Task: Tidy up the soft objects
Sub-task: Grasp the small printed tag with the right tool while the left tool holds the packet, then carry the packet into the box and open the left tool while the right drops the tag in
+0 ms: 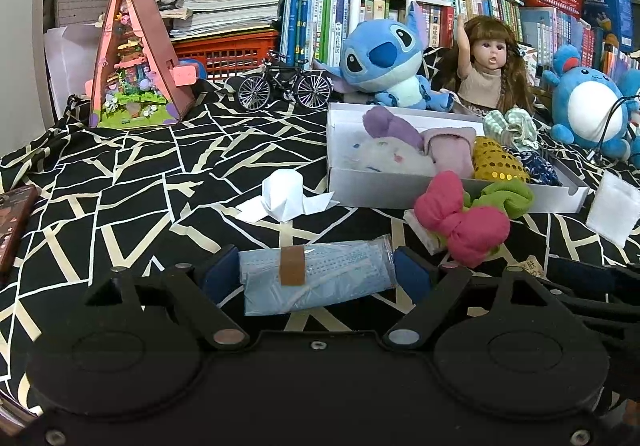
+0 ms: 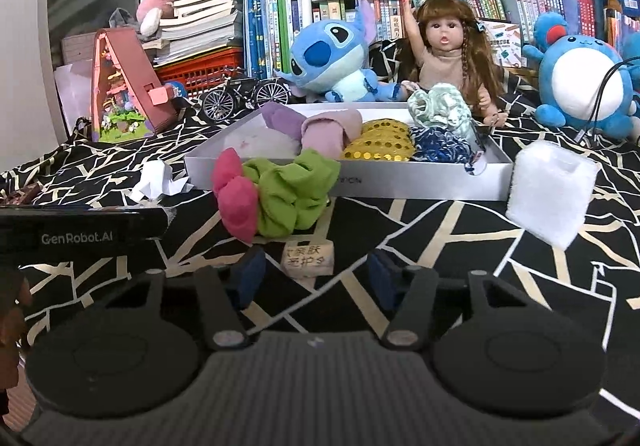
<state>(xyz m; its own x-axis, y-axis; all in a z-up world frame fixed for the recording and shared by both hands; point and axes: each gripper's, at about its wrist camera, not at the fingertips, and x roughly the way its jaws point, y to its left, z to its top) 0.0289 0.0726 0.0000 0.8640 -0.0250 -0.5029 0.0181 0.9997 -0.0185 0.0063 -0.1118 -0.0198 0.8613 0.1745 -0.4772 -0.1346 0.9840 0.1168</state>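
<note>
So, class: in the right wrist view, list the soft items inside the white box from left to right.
Purple sock → pink sock → gold sequin scrunchie → navy scrunchie, all in the white box.

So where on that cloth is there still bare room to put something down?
Widest bare stretch: the cloth between the toy house, the bicycle and the crumpled tissue. A smaller patch lies right of the wrapped pack, below the white pad. The box is packed with soft items.
</note>
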